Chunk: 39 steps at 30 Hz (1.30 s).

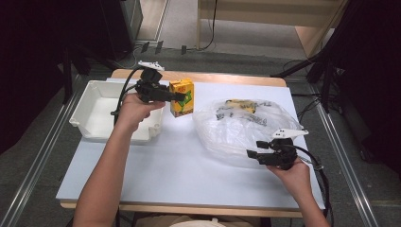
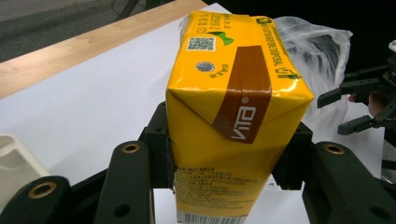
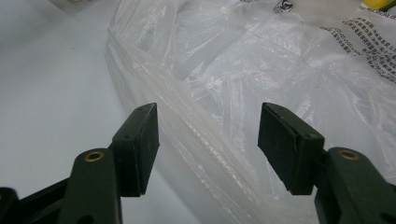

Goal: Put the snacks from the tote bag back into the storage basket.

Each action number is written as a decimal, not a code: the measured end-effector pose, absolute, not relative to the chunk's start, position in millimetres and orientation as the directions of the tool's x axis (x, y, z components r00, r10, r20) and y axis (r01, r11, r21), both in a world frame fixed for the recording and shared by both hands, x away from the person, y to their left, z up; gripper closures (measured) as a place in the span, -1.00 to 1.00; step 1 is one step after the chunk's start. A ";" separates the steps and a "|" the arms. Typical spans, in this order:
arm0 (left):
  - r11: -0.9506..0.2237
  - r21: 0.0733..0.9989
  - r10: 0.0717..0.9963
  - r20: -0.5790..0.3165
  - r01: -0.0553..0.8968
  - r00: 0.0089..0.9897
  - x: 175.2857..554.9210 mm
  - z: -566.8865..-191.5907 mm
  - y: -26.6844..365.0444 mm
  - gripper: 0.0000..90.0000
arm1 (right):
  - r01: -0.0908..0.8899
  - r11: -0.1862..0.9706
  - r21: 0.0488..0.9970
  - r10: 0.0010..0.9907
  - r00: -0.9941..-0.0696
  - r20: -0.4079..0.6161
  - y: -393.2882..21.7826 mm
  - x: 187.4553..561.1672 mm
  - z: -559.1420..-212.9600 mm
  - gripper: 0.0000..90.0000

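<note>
The left gripper (image 2: 229, 154) was clamped on the yellow carton (image 2: 233, 102); the right gripper (image 3: 208, 140) was held agape at the plastic bag (image 3: 261, 70).

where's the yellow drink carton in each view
High view: yellow carton upper centre, beside the white bin, in the left gripper.
Left gripper view: centre, clamped between the jaws.
Right gripper view: not in it.
Shared landmark: clear plastic bag.
</note>
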State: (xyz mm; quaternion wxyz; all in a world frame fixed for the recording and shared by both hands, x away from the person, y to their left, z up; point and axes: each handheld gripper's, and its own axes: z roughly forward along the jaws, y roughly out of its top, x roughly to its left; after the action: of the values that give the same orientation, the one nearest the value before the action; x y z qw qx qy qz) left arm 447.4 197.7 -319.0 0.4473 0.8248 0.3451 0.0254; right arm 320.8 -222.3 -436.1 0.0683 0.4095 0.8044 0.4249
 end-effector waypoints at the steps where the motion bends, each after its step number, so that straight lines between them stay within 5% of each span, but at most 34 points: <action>1: -0.359 0.756 0.596 -0.265 0.547 0.758 447.3 -318.4 199.1 0.17 | 0.601 0.304 0.739 0.717 -0.655 0.238 -222.2 320.7 -436.1 -0.12; 39: -0.296 0.778 0.691 -0.226 0.554 0.686 446.3 -309.9 249.2 0.17 | 0.602 0.306 0.737 0.717 -0.655 0.237 -222.2 320.6 -436.5 -0.13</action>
State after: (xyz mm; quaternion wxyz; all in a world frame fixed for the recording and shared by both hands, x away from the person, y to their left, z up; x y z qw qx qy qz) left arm 446.3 249.2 -309.9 0.4481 0.8015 0.3885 0.0765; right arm 320.6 -222.2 -436.5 0.0679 0.4096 0.8053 0.4232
